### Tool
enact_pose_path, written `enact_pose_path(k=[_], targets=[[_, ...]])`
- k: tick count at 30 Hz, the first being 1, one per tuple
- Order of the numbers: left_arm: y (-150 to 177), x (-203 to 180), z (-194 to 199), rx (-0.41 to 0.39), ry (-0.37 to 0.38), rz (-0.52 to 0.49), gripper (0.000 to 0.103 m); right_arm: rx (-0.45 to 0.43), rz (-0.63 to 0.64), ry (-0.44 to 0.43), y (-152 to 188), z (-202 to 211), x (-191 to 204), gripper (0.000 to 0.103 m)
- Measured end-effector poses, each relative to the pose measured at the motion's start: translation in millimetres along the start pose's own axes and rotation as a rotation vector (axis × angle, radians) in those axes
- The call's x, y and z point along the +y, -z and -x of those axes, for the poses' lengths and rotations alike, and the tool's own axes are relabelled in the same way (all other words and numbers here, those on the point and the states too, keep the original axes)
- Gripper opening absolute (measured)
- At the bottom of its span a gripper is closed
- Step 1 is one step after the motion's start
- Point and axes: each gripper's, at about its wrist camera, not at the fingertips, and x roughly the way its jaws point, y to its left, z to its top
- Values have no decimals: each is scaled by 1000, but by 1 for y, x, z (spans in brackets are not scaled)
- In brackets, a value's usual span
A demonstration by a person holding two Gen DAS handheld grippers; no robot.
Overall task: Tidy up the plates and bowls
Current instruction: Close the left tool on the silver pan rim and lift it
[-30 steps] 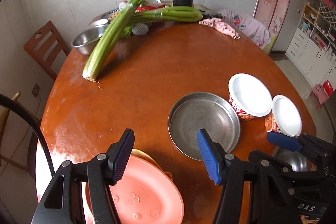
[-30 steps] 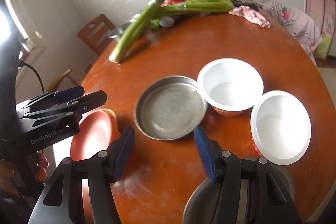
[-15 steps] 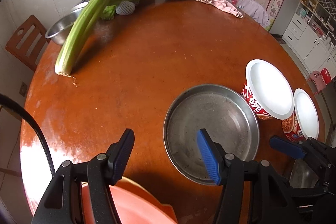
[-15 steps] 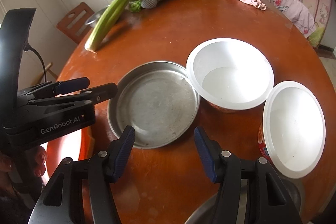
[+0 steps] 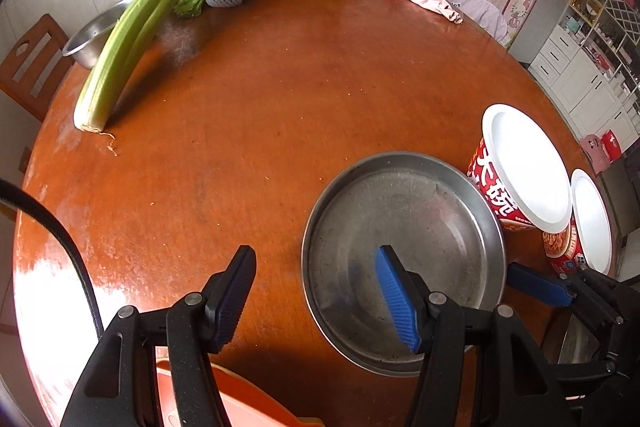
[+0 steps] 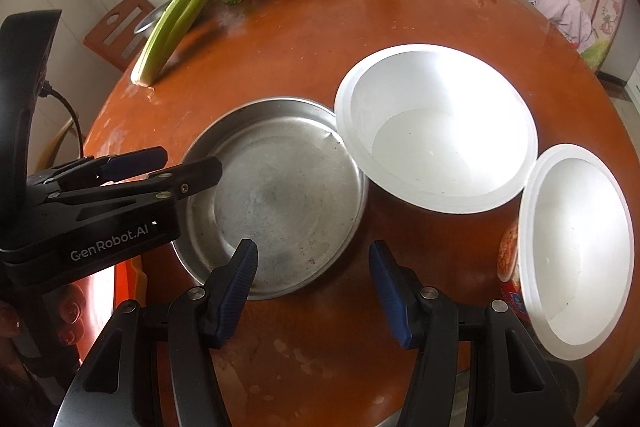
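Round shallow steel plate (image 5: 404, 227) lies on the round orange-brown wooden worktop (image 5: 280, 87), touching the larger white paper bowl (image 6: 434, 131). Left hand-held gripper (image 5: 316, 291) straddles its near-left rim, jaws apart, apparently not gripping. Right hand-held gripper (image 6: 314, 291) hovers, jaws apart, empty.

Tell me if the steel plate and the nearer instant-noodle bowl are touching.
Cannot tell. In the right wrist view the white bowl rim overlaps the steel plate edge, hiding any gap or contact.
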Motion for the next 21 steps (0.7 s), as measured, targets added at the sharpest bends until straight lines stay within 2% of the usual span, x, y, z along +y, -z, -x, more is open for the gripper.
enact_pose_path(k=[6,10,15,21], targets=[[3,-4,-8,27,27,-3,61,4,13,-18,0,-3,5,60],[4,-5,-12,36,74,5,61,17,26,-25,1,-6,9,59],[6,-10,-12,32,58,-21,54,13,47,-32,2,-7,15,59],[10,-11,-7,19,49,-35,51,8,58,-22,4,-7,18,58]])
